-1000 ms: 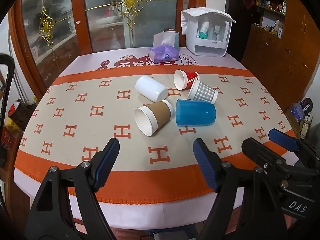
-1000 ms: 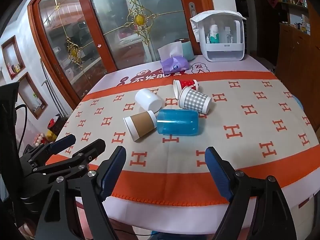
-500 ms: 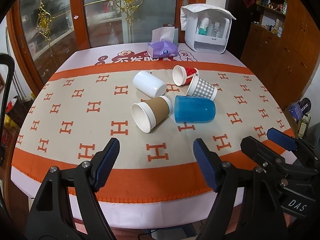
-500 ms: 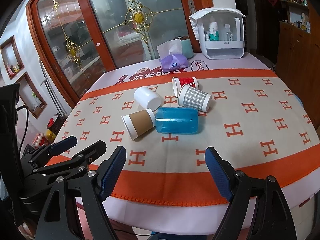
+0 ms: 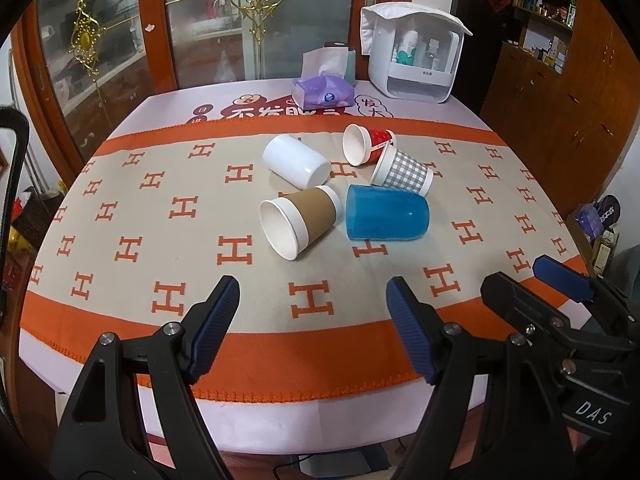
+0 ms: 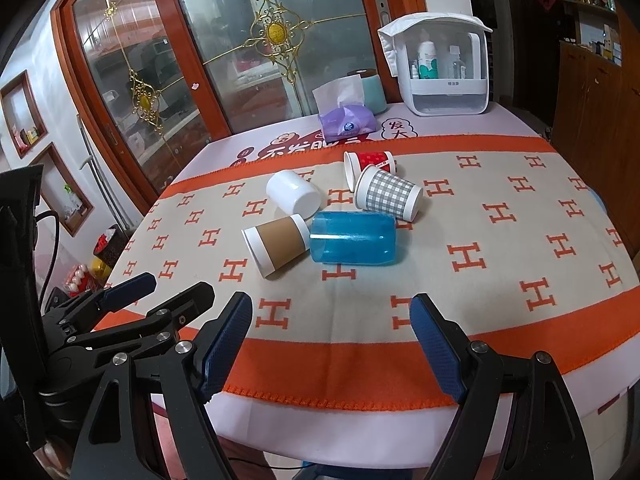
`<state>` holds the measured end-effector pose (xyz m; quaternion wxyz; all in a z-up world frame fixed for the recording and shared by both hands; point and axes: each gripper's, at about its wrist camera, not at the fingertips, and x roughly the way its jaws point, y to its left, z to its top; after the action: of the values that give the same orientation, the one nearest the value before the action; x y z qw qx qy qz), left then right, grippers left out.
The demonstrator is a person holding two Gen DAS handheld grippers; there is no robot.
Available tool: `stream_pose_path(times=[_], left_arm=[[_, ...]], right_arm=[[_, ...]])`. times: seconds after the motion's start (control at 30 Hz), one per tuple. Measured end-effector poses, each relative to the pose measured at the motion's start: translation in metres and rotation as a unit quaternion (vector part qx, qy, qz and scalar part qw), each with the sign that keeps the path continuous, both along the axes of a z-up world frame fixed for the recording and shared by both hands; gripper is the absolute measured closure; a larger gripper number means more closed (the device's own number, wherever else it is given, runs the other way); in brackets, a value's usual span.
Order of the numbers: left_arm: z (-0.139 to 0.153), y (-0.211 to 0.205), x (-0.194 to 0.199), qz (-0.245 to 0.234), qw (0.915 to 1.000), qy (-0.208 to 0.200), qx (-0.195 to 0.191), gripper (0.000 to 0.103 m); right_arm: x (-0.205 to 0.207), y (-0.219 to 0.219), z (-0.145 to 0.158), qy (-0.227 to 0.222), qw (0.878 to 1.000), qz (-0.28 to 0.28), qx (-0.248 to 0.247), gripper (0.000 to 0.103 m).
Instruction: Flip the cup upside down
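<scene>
Several cups lie on their sides in a cluster at the middle of the table: a brown paper cup, a blue translucent cup, a white cup, a grey checked cup and a red cup. My left gripper is open and empty near the table's front edge. My right gripper is open and empty beside it; it also shows in the left wrist view.
The table wears an orange and beige cloth. A purple tissue pack and a white storage box stand at the back. Glass doors are behind; wooden cabinets stand to the right.
Both grippers have moved slightly nearer and higher over the table, so the cups sit a bit lower in view. The cups have not moved.
</scene>
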<state>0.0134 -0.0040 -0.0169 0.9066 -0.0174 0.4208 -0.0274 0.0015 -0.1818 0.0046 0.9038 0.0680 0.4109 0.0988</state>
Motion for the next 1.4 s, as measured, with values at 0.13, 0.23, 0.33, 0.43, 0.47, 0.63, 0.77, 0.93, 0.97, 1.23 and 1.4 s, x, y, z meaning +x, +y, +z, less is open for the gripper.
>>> stream_pose_path(times=[0.13,0.23,0.33,0.43,0.47,0.63,0.77,0.93,0.97,1.23,1.4], left_arm=[[-0.001,0.0,0.0,0.001,1.0,0.001,0.002,0.029],[-0.001,0.0,0.0,0.001,1.0,0.001,0.002,0.029],[-0.001,0.0,0.0,0.001,1.0,0.002,0.002,0.029],[-0.002,0.001,0.0,0.001,1.0,0.003,0.002,0.029],[-0.002,0.001,0.001,0.001,1.0,0.005,0.001,0.029],[-0.005,0.002,0.003,0.002,0.9999,0.011,-0.001,0.029],[-0.008,0.001,0.007,0.002,0.9999,0.016,0.003,0.029],[-0.011,-0.001,0.012,-0.004,0.9996,0.024,0.012,0.029],[-0.011,-0.002,0.013,-0.006,0.9996,0.025,0.014,0.029],[-0.008,-0.003,0.032,-0.037,0.9981,0.036,0.033,0.029],[-0.008,-0.003,0.05,-0.068,0.9952,0.051,0.05,0.029]], right_arm=[[0.0,0.0,0.0,0.0,1.0,0.0,0.0,0.021],[0.001,-0.001,-0.001,0.0,1.0,0.0,0.001,0.021],[0.0,0.0,0.0,0.0,1.0,0.0,0.001,0.021],[0.0,-0.001,-0.001,0.001,1.0,0.0,0.001,0.021],[0.0,0.0,-0.001,0.0,1.0,0.0,0.001,0.021],[0.0,0.0,-0.002,0.004,1.0,-0.002,0.001,0.021],[0.001,-0.001,-0.008,0.009,1.0,-0.001,0.003,0.021],[0.008,0.0,-0.012,0.019,1.0,-0.002,0.005,0.021],[0.011,0.0,-0.012,0.021,1.0,-0.003,0.005,0.021],[0.029,0.001,-0.019,0.042,0.999,-0.005,0.012,0.021],[0.05,0.003,-0.024,0.054,0.998,-0.004,0.016,0.021]])
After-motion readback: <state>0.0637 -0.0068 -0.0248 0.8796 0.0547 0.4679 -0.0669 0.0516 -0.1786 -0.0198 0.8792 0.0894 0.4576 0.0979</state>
